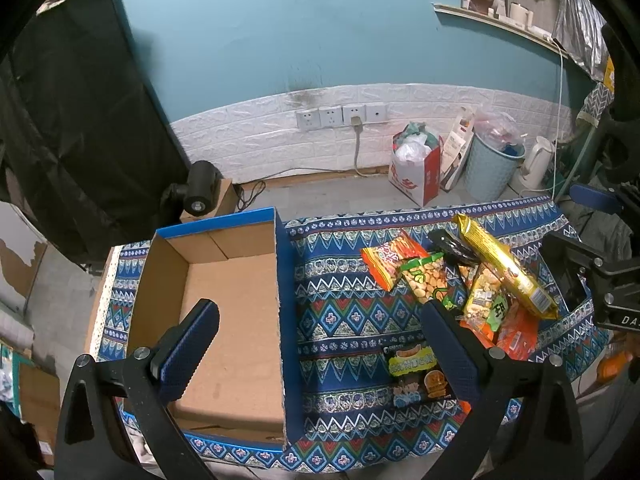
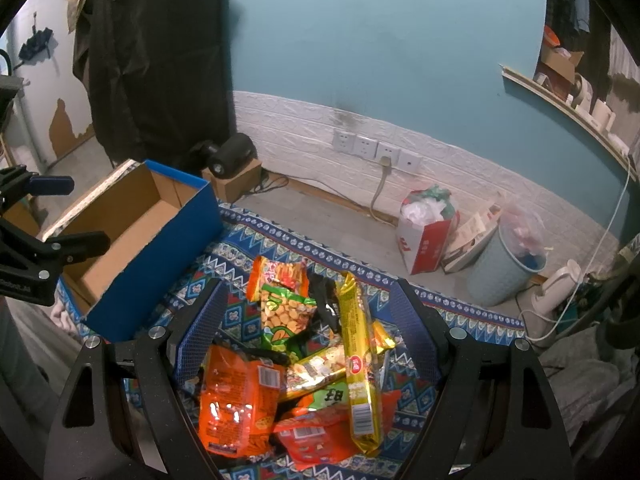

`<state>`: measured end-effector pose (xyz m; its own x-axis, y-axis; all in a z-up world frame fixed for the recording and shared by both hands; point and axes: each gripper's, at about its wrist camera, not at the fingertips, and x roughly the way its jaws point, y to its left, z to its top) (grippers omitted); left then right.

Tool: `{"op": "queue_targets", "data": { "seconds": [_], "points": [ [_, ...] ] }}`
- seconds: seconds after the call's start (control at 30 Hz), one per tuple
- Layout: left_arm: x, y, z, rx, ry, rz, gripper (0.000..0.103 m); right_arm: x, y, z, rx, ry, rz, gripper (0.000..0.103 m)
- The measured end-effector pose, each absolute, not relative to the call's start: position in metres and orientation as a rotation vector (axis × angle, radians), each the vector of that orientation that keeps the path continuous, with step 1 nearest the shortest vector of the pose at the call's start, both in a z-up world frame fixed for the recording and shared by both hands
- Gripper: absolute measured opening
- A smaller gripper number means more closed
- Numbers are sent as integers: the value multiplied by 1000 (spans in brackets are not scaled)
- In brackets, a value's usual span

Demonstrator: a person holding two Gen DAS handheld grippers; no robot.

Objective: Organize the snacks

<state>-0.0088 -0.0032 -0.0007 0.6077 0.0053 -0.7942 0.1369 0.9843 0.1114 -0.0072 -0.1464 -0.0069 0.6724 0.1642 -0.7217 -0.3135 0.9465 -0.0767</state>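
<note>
An empty blue cardboard box (image 1: pixel 228 300) stands open on the patterned cloth; it also shows in the right wrist view (image 2: pixel 132 248). A pile of snack packets lies to its right: a long gold packet (image 1: pixel 508 268) (image 2: pixel 358 364), a green peanut packet (image 1: pixel 428 280) (image 2: pixel 286 316), orange packets (image 1: pixel 386 258) (image 2: pixel 236 404) and a dark packet (image 1: pixel 420 372) lying apart. My left gripper (image 1: pixel 320 344) is open, straddling the box's right wall. My right gripper (image 2: pixel 308 332) is open above the pile and holds nothing.
The table wears a blue patterned cloth (image 1: pixel 340 320). Behind it on the floor stand a red-white bag (image 1: pixel 416 168), a light blue bin (image 1: pixel 492 168) and a white kettle (image 1: pixel 536 164). A black device (image 1: pixel 198 190) sits on a small carton behind the box.
</note>
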Motion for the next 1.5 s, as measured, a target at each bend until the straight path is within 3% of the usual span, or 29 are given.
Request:
{"op": "queue_targets", "data": {
  "seconds": [0.97, 1.5],
  "points": [
    [-10, -10, -6, 156, 931, -85, 102, -7, -151, -7, -207, 800, 259, 81],
    [-18, -69, -75, 132, 1123, -137, 102, -9, -179, -33, -225, 897, 178, 81]
  ]
}}
